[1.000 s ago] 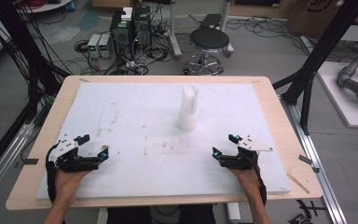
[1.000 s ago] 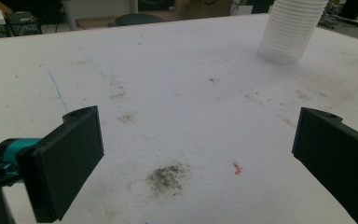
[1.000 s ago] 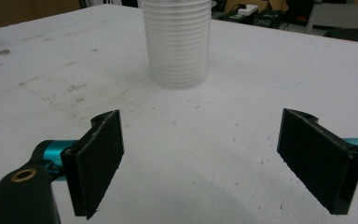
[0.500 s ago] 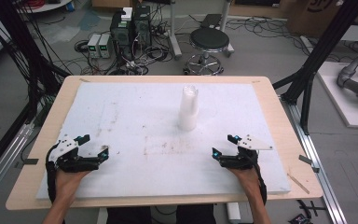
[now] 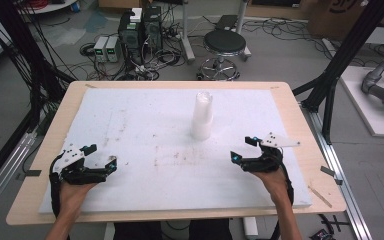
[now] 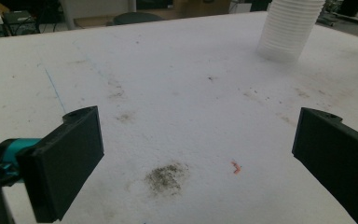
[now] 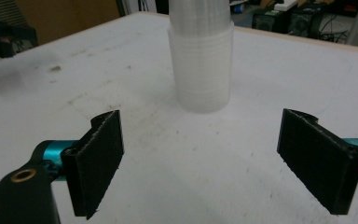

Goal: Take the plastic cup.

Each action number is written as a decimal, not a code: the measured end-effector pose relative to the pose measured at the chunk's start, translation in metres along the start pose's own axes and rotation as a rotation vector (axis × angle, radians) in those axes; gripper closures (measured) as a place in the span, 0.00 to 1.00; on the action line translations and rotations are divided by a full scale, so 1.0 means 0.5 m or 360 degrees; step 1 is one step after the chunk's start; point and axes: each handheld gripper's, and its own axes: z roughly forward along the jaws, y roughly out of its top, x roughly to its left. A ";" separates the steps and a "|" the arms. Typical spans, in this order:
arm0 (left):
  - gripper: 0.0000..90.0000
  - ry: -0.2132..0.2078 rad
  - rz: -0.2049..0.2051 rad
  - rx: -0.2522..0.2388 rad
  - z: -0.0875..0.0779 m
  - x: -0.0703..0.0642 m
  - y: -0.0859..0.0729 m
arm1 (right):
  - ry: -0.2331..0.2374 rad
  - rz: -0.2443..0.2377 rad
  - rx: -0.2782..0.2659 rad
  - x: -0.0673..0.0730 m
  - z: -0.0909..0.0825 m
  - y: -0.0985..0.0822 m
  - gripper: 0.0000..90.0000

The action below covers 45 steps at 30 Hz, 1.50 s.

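Observation:
A tall stack of clear plastic cups (image 5: pixel 202 116) stands upside down near the middle of the white foam board (image 5: pixel 145 125). The same stack (image 7: pixel 200 56) rises straight ahead in the right gripper view, and its base (image 6: pixel 289 28) shows at the top right of the left gripper view. My left gripper (image 5: pixel 101 157) rests open near the board's front left, jaws wide apart with nothing between them (image 6: pixel 196 158). My right gripper (image 5: pixel 243 149) sits open at the front right, a short way in front of the stack, also with nothing held (image 7: pixel 200 158).
The foam board lies on a wooden table (image 5: pixel 300 130). Dirt smudges (image 6: pixel 165 176) and a small red scrap (image 6: pixel 235 167) mark the board. Beyond the table stand a black stool (image 5: pixel 224 45), computer cases (image 5: pixel 140 27) and cables on the floor.

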 end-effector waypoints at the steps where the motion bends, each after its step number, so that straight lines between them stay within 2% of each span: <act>1: 0.02 -0.0001 -0.0002 -0.0002 0.000 0.000 0.000 | -0.0001 -0.0041 -0.0007 -0.003 -0.008 0.032 0.16; 2: 0.02 -0.0001 -0.0002 -0.0003 0.000 0.000 0.000 | -0.0001 -0.0041 -0.0007 -0.003 -0.008 0.032 0.16; 6: 0.02 -0.0002 0.0000 -0.0004 0.000 0.000 0.000 | 0.0008 -0.0083 0.0000 -0.008 -0.019 0.097 0.16; 11: 0.02 -0.0005 0.0002 -0.0008 -0.001 0.000 0.000 | 0.0072 -0.0105 0.0064 -0.017 -0.014 0.157 0.16; 17: 0.02 -0.0009 0.0010 0.0000 0.000 0.000 0.000 | 0.0139 -0.0172 0.0168 -0.023 0.026 0.216 0.15; 18: 0.02 -0.0010 0.0010 0.0000 0.000 0.000 0.000 | 0.0139 -0.0172 0.0168 -0.023 0.026 0.216 0.15; 21: 0.02 -0.0010 0.0009 0.0001 0.000 0.000 0.000 | 0.0174 -0.0209 0.0220 -0.024 0.060 0.246 0.15; 23: 0.02 -0.0013 0.0008 0.0003 0.001 0.000 0.000 | 0.0181 -0.0213 0.0234 -0.024 0.068 0.252 0.15; 25: 0.02 -0.0016 -0.0001 0.0015 0.002 0.001 0.001 | 0.0210 -0.0232 0.0262 -0.026 0.094 0.268 0.15; 32: 0.02 -0.0021 -0.0003 0.0018 0.003 0.001 0.001 | 0.0251 -0.0246 0.0291 -0.033 0.137 0.296 0.15; 35: 0.02 -0.0021 -0.0006 0.0021 0.003 0.001 0.001 | 0.0280 -0.0255 0.0277 -0.033 0.155 0.309 0.15; 36: 0.02 -0.0021 -0.0006 0.0022 0.003 0.001 0.001 | 0.0284 -0.0272 0.0292 -0.034 0.169 0.312 0.15; 39: 0.02 -0.0026 -0.0002 0.0023 0.003 0.002 0.001 | 0.0272 -0.0280 0.0336 -0.032 0.184 0.315 0.15; 40: 0.02 -0.0026 -0.0002 0.0024 0.003 0.002 0.001 | 0.0283 -0.0288 0.0322 -0.029 0.197 0.319 0.15; 42: 0.02 -0.0025 -0.0005 0.0024 0.003 0.002 0.001 | 0.0278 -0.0287 0.0323 -0.028 0.202 0.320 0.15; 43: 0.02 -0.0025 -0.0004 0.0024 0.003 0.002 0.001 | 0.0294 -0.0289 0.0338 -0.028 0.217 0.319 0.15; 45: 0.02 -0.0023 -0.0001 0.0023 0.003 0.001 0.001 | 0.0289 -0.0290 0.0354 -0.029 0.224 0.317 0.15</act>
